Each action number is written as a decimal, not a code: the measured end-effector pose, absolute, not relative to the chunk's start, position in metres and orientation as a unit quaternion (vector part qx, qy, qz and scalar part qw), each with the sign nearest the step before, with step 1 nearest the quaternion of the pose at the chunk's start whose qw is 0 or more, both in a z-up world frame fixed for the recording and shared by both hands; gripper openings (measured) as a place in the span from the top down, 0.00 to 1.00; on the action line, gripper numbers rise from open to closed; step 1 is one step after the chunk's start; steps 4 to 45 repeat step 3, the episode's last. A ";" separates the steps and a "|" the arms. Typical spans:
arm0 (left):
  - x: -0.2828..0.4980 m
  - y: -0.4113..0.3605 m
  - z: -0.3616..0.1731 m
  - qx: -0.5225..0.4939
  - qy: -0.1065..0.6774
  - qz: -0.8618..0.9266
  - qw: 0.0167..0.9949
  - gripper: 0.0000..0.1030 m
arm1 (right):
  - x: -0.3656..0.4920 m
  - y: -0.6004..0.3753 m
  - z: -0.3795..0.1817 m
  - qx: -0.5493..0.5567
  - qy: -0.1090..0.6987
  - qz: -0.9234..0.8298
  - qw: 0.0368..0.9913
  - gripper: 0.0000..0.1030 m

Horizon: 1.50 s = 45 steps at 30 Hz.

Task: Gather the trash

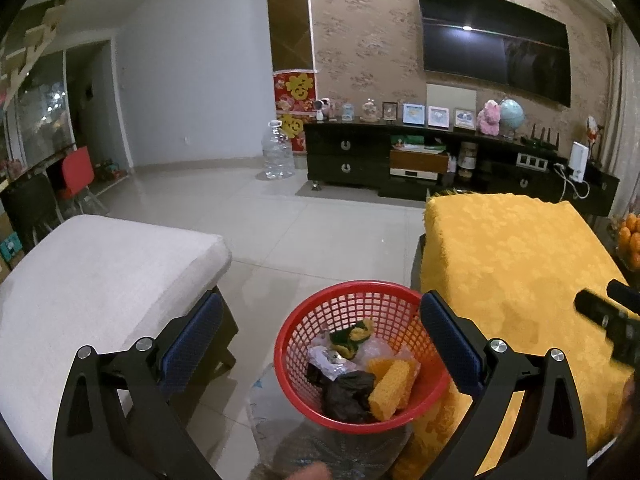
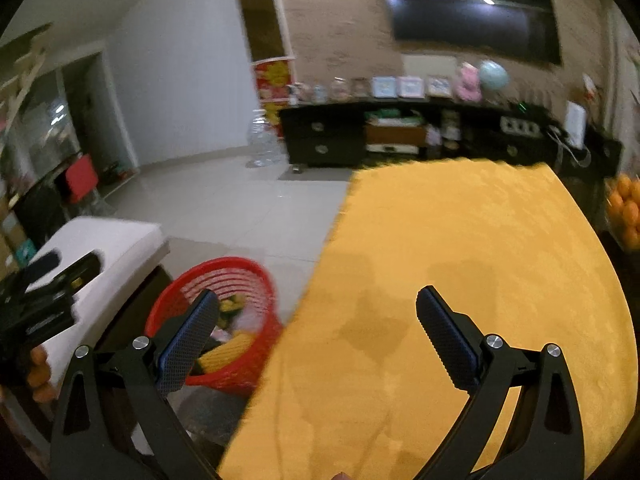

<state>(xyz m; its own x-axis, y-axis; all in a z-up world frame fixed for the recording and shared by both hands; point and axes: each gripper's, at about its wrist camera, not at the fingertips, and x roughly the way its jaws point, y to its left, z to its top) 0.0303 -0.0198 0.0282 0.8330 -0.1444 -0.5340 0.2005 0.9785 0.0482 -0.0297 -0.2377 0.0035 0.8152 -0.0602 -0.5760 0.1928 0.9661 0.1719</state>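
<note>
With both my left hand-held gripper [image 1: 320, 336] and right hand-held gripper [image 2: 318, 330] spread and empty, the red basket [image 1: 304, 322] of trash sat on the floor beside the yellow-covered surface [image 2: 460, 264], so I judged sweeping that cloth for leftovers wisest.

This is a home living room. A large dark television [image 1: 494, 42] hangs on a patterned papered wall above a long black cabinet [image 1: 400, 160] that carries small framed pictures [image 1: 414, 114], a pink soft toy [image 1: 491, 118] and a globe [image 1: 512, 114]. Red festive paper decorations [image 1: 294, 92] hang beside it, with a big clear water jug [image 1: 277, 152] on the pale tiled floor [image 1: 300, 232]. A cushioned stool [image 1: 92, 280], a yellow-cloth-covered counter [image 1: 516, 264] and a pile of oranges [image 1: 630, 236] complete the domestic look.
</note>
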 end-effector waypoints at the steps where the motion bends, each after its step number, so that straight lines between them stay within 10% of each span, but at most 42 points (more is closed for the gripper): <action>1: 0.030 -0.020 0.029 0.046 0.275 -0.096 0.955 0.08 | -0.033 -0.260 0.000 0.131 0.305 -0.087 0.939 0.07; 45: 0.029 -0.020 0.031 0.040 0.275 -0.102 0.955 0.08 | -0.036 -0.302 -0.010 0.165 0.325 -0.125 0.923 0.07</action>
